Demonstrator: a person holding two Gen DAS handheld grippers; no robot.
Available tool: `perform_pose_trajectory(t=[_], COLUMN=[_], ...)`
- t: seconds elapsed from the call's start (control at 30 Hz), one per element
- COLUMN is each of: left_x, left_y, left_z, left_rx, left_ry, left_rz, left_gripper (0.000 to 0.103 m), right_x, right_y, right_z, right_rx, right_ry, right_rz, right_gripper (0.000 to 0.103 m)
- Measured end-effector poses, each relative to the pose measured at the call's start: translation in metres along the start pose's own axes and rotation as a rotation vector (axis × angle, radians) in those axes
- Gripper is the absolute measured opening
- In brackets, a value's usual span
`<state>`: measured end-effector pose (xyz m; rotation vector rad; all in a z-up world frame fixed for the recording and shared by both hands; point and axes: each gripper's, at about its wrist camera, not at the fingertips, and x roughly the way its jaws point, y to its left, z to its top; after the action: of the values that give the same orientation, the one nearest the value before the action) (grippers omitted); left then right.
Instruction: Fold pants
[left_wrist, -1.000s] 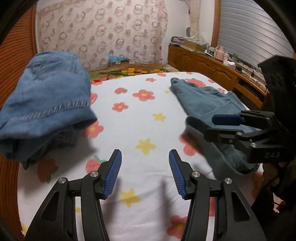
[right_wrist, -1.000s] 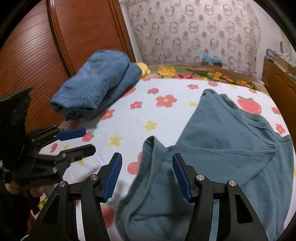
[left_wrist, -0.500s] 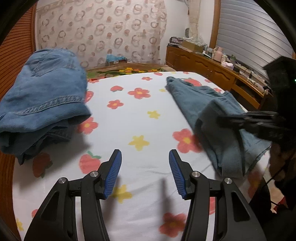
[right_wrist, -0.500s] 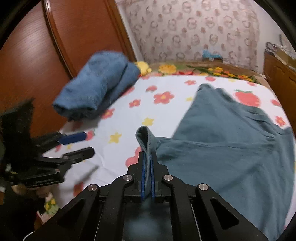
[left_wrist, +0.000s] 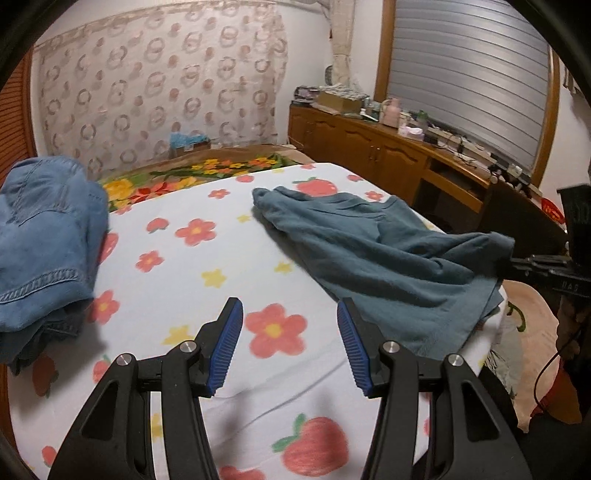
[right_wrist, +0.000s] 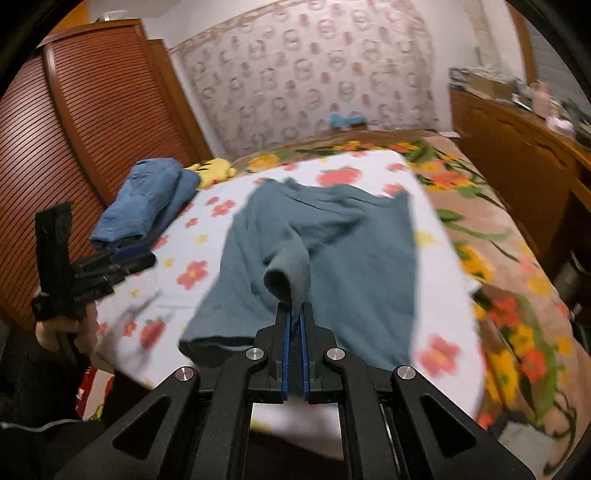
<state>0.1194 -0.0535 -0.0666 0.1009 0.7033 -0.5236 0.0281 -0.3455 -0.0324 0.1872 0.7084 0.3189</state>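
Teal pants (left_wrist: 373, 243) lie spread on the flowered bed sheet (left_wrist: 207, 258); they also show in the right wrist view (right_wrist: 332, 236). My right gripper (right_wrist: 294, 314) is shut on a fold of the pants' near edge and holds it lifted above the bed; it shows at the right edge of the left wrist view (left_wrist: 517, 263). My left gripper (left_wrist: 290, 332) is open and empty over the bare sheet, left of the pants; it also shows in the right wrist view (right_wrist: 142, 258).
Folded blue jeans (left_wrist: 44, 243) lie at the bed's left, by a wooden slatted wardrobe (right_wrist: 74, 147). A wooden sideboard (left_wrist: 388, 155) with clutter runs along the right. A floral blanket (right_wrist: 517, 295) covers the bed's right side.
My right gripper closed on the pants' edge, then lifted and pulled it back toward me. My left gripper swung right and stayed open.
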Motion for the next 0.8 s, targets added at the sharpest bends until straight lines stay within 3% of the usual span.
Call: perform_pose_trajectory(t=[0.17, 0.33, 0.37, 0.43, 0.5, 0.77, 0.8], left_x=[0.008, 0.017, 0.018, 0.021, 0.024, 0.036, 0.038], left_y=[-0.012, -0.026, -0.029, -0.033, -0.037, -0.047, -0.049], left_z=[0.001, 0.001, 0.001, 0.002, 0.002, -0.002, -0.003], left_rx=[0.013, 0.024, 0.026, 0.03, 0.027, 0.017, 0.018], left_ry=[0.019, 0.036, 0.038, 0.043, 0.048, 0.07, 0.073], left_rz=[-0.016, -0.035, -0.037, -0.043, -0.047, -0.071, -0.074], left_gripper=[0.054, 0.054, 0.054, 0.054, 0.054, 0.054, 0.054], right_x=[-0.006, -0.006, -0.007, -0.001, 0.006, 0.038, 0.04], right_y=[-0.013, -0.01, -0.011, -0.008, -0.009, -0.008, -0.011], right_z=[-0.013, -0.002, 0.001, 0.006, 0.008, 0.011, 0.012], right_rx=[0.042, 0.08, 0.083, 0.081, 0.068, 0.027, 0.025], right_ry=[0.022, 0.02, 0.013, 0.004, -0.005, 0.041, 0.052], right_rz=[-0.07, -0.096, -0.099, -0.11, -0.122, -0.121, -0.12], right_gripper=[0.004, 0.006, 0.01, 0.039, 0.047, 0.047, 0.038])
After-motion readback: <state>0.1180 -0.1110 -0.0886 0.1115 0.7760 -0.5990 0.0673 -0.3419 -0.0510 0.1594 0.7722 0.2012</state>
